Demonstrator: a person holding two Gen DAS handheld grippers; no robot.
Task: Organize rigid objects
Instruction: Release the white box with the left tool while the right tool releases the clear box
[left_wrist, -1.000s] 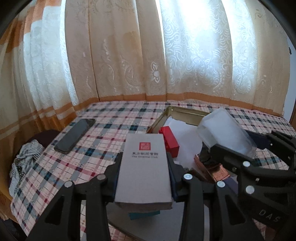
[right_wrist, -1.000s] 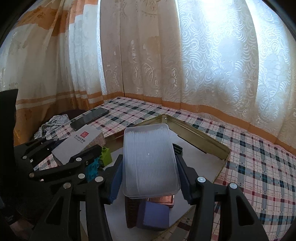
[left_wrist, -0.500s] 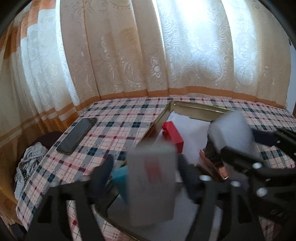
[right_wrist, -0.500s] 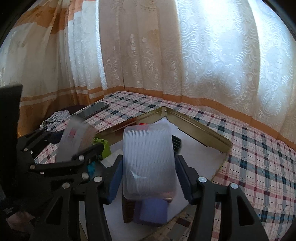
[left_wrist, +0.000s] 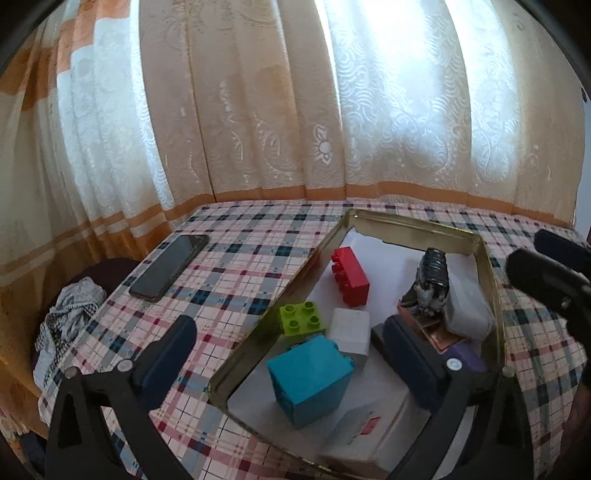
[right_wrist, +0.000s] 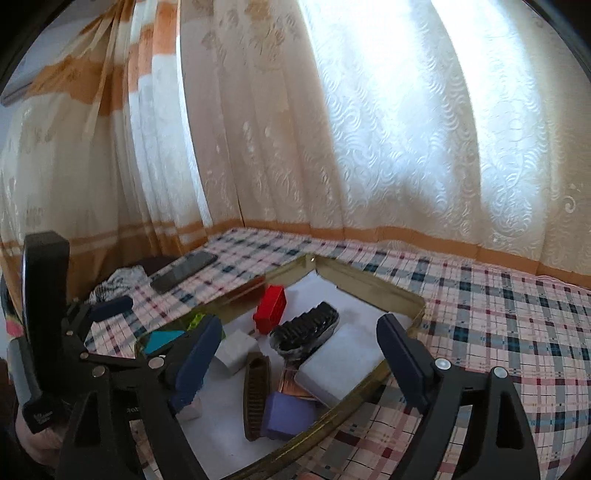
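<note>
Tray (left_wrist: 406, 225) of gold metal sat on the checked desk (left_wrist: 236, 266), holding a red brick (left_wrist: 349, 275), green brick (left_wrist: 301, 317), teal block (left_wrist: 310, 380), white box (left_wrist: 360, 437) and frosted case (right_wrist: 341, 363). Left claw (left_wrist: 295, 354) and right claw (right_wrist: 301, 354) both gaped, empty.

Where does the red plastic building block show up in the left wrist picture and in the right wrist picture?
Left wrist: the red plastic building block lies right of centre, in the far part of the gold metal tray.
Right wrist: it sits left of centre, standing near the tray's far left wall.
Shared landmark: the black smartphone on the plaid tablecloth, left of the tray.
</note>
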